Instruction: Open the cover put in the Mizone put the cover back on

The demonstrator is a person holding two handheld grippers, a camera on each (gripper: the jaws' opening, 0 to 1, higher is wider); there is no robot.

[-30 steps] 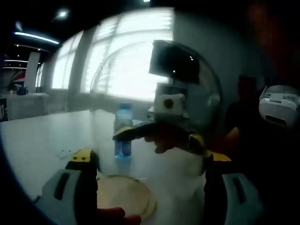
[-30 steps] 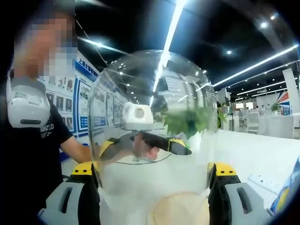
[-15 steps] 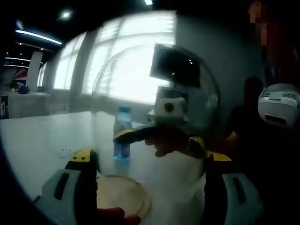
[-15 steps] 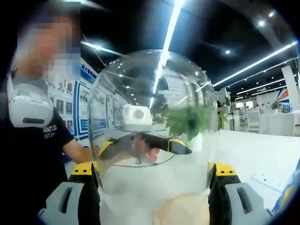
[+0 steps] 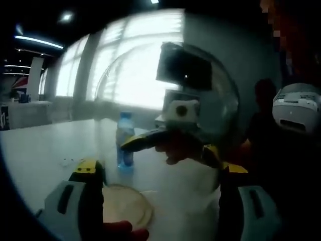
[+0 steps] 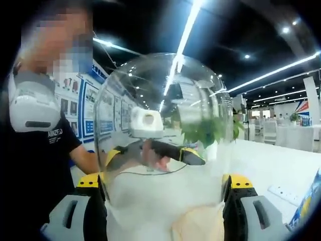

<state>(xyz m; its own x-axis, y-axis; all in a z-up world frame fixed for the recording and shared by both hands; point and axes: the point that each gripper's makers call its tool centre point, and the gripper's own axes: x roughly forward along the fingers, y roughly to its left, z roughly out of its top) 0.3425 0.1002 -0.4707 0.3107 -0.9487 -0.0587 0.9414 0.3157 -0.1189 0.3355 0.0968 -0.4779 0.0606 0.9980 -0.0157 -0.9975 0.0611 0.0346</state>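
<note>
dome (image 6: 163, 140) blocks path to bottle (image 5: 125, 138)

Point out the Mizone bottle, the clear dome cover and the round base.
Mizone bottle (image 5: 124, 145): left gripper view, on its blue body.
Clear dome cover (image 6: 150, 90): right gripper view, on its upper glass wall.
Round base (image 5: 123, 211): left gripper view, on its pale top.

A white table (image 5: 45, 145) runs toward bright windows (image 5: 135, 65). Green plant (image 6: 208, 129) stands on the table, posters (image 6: 88, 108) line the wall, ceiling lights (image 6: 186, 27) overhead.
</note>
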